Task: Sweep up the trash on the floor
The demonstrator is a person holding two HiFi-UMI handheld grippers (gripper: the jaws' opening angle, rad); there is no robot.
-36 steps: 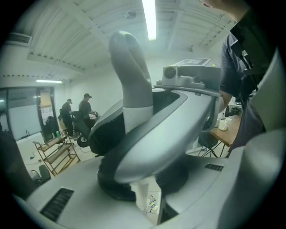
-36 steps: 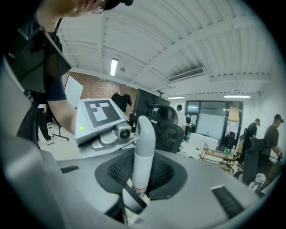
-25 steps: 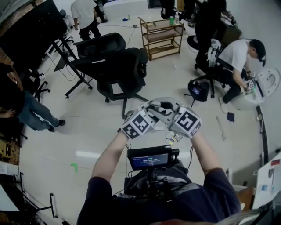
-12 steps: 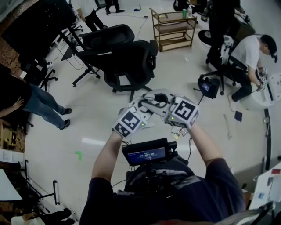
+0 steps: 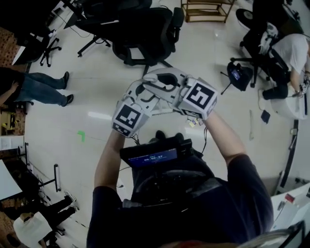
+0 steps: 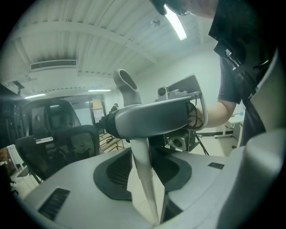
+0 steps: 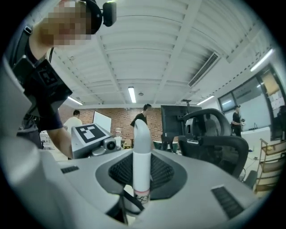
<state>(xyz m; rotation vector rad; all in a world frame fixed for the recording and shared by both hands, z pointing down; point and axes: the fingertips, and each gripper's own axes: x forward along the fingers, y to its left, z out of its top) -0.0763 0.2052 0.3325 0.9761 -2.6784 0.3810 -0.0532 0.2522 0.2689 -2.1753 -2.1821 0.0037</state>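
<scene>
My right gripper (image 7: 142,179) clamps the white handle (image 7: 142,150); my left gripper (image 6: 149,172), jaws just opened loosely around its end, should, I judge, re-close squarely before sweeping.

No readable text, screen (image 5: 154,157) print too small to read

Open pale floor (image 5: 63,150) lies to the left, around a green tape mark (image 5: 81,136). Ahead: black office chairs (image 5: 145,29), wooden shelf cart (image 5: 206,9). Left edge: a standing person's legs (image 5: 41,89). Right: black device on a tripod (image 5: 239,75), seated person (image 5: 290,53). Lower left: black stands (image 5: 55,179). Below the hands: chest screen (image 5: 154,156). Right tongs (image 7: 142,161): gap filled by a white handle (image 7: 142,134).
</scene>
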